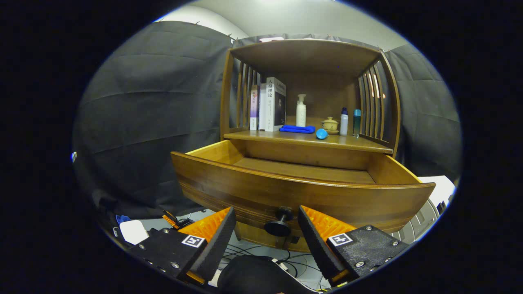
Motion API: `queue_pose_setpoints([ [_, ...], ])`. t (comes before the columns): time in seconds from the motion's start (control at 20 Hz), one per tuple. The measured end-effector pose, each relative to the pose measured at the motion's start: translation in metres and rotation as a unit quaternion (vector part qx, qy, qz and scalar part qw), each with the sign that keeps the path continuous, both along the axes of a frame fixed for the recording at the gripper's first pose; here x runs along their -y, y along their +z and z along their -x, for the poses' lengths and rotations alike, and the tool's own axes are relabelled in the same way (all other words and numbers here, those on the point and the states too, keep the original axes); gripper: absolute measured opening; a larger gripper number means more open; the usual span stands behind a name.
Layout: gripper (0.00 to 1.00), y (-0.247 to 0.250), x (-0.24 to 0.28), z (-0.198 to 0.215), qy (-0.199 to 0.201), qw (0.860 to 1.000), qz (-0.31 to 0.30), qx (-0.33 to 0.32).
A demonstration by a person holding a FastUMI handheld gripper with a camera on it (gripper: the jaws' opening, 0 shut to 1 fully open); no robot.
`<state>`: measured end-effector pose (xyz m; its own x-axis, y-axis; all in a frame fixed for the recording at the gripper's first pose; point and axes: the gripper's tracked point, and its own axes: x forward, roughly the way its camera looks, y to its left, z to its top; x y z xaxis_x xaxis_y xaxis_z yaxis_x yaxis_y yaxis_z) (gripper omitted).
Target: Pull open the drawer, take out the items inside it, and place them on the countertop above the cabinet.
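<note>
Book spine lettering and two finger markers

The white book (pixel 274 104) on the shelf carries large dark Chinese characters down its spine, too small to read with certainty; the thinner books (pixel 254 107) beside it have lettering that is only a blur. The gripper (pixel 266 210), its fingers spread apart on either side of the drawer knob (pixel 279 226), bears one square black-and-white coded marker (pixel 193 241) on each finger, without letters or numbers.

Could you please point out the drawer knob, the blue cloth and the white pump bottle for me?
drawer knob (pixel 278 227): gripper view, on its round face, between the open fingers.
blue cloth (pixel 297 129): gripper view, middle of the folded cloth.
white pump bottle (pixel 301 114): gripper view, on its body.
</note>
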<state>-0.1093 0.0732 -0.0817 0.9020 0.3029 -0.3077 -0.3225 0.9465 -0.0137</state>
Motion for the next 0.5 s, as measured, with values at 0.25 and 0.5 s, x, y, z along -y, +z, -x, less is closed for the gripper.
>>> queue_pose_setpoints([
  [0.25,0.94,-0.013,0.011,-0.018,-0.031,0.999,-0.014,-0.020],
  [0.5,0.92,-0.017,0.005,-0.022,-0.031,0.999,-0.009,-0.007],
])
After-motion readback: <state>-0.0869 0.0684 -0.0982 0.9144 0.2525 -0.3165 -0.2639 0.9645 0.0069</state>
